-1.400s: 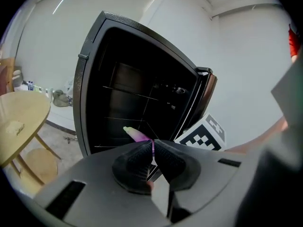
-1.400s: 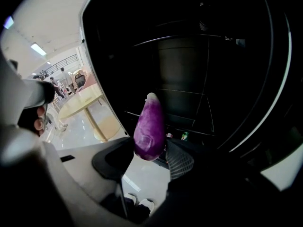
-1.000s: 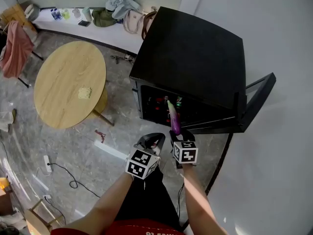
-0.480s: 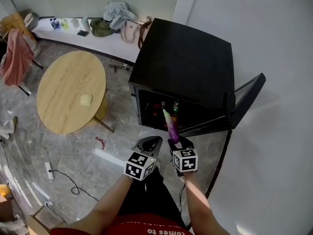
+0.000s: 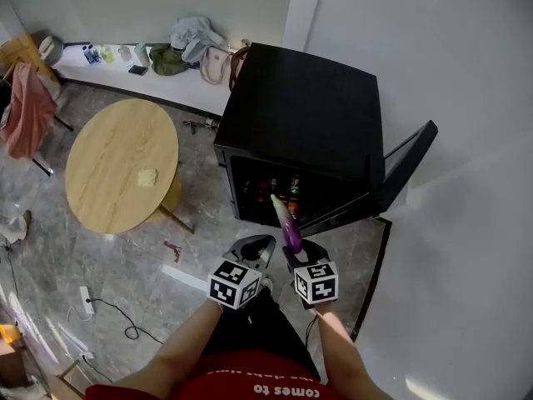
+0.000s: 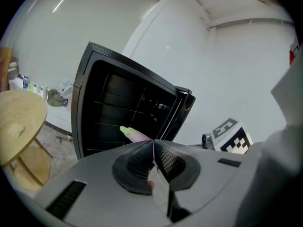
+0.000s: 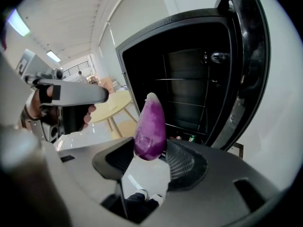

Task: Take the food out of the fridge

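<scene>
1. The round wooden table [image 5: 117, 161] at far left is the likely place to set food down. It is well apart from the fridge, so carry steadily. One small pale item [image 5: 147, 177] already lies on it; aim for a bare part of the top.
2. The left gripper [image 6: 153, 151] has its jaws pressed together with nothing between them. It is free to steady or catch.
3. The right gripper [image 7: 151, 151] is clamped on the fat end of a purple eggplant [image 7: 150, 126]. The eggplant is out of the fridge, in front of its opening, with the pale tip pointing away. The hold is low on a rounded, tapering body, so keep firm pressure and avoid tilting.
4. The black fridge [image 5: 308, 115] holds a few small colourful things [image 5: 279, 188] on its lower shelf, perhaps cans; it is too dark to tell.
5. Its door [image 5: 406, 167] stands open at right; swing clear of it.
</scene>
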The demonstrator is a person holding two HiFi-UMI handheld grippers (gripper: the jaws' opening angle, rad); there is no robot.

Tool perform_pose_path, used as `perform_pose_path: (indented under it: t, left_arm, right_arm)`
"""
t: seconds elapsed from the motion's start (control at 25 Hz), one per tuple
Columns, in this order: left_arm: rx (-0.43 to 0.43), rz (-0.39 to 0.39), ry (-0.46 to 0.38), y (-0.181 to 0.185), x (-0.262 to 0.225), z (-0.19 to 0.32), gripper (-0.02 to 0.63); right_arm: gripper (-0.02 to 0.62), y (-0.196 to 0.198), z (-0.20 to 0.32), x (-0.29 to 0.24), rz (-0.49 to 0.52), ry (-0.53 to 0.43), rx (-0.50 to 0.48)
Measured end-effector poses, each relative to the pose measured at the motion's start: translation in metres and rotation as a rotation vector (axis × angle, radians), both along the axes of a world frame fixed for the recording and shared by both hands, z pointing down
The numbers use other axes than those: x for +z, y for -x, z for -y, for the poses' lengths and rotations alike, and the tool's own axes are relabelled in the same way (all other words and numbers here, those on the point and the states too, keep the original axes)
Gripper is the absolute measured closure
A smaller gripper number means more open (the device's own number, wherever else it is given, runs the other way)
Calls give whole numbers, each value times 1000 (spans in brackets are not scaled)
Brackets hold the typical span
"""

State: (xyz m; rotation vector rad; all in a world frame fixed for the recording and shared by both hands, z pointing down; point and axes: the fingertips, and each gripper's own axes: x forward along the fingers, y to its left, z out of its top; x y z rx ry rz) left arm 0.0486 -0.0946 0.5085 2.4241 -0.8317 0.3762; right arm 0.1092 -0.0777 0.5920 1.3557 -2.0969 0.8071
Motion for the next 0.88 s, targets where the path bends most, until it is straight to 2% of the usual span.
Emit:
perform_pose_path:
  t: [0.2, 0.36, 0.88]
  left_arm:
    - [6, -13, 12, 9, -7, -8, 597]
    - [17, 9, 6, 16, -10, -13, 597]
    - [37, -8, -79, 19, -45, -19, 597]
  right_arm:
    - [382, 1, -9, -24, 21, -30, -6]
    - [382, -1, -14, -40, 20, -54, -13]
    - [382, 8, -23, -92, 20, -157, -54]
